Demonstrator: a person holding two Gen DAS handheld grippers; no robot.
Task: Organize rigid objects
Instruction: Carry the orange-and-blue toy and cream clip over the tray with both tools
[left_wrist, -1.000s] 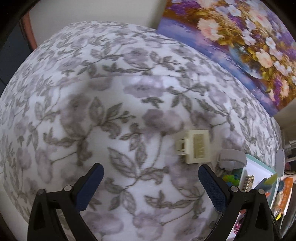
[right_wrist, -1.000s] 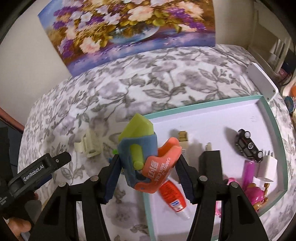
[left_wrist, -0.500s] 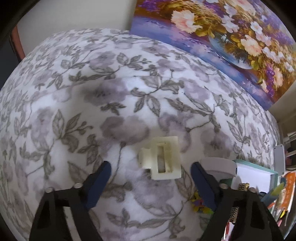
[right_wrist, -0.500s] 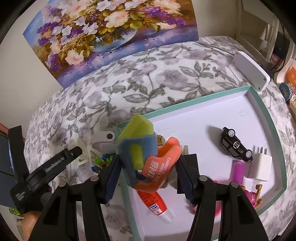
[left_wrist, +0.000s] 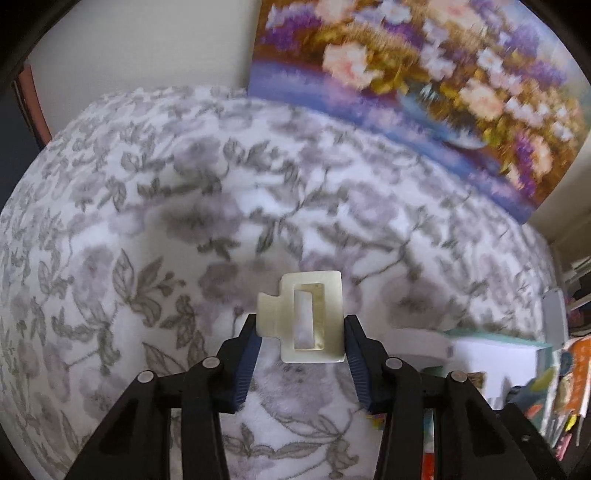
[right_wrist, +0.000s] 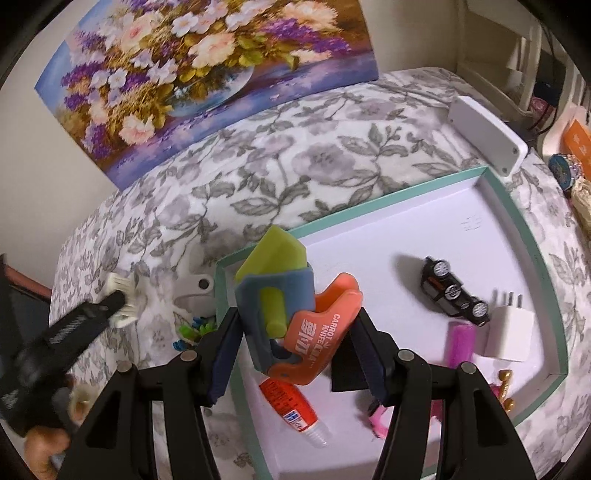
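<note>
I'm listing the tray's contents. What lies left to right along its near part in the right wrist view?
Red-and-white glue tube → magenta cylinder → white plug adapter, all lying in the teal-rimmed tray.

The left black hand-held gripper, its blue-padded fingers closed against a cream plastic hair claw clip, reaches low and forward, while the right hand-held gripper clamps a blue, yellow-green and orange plastic carrot knife toy.
</note>
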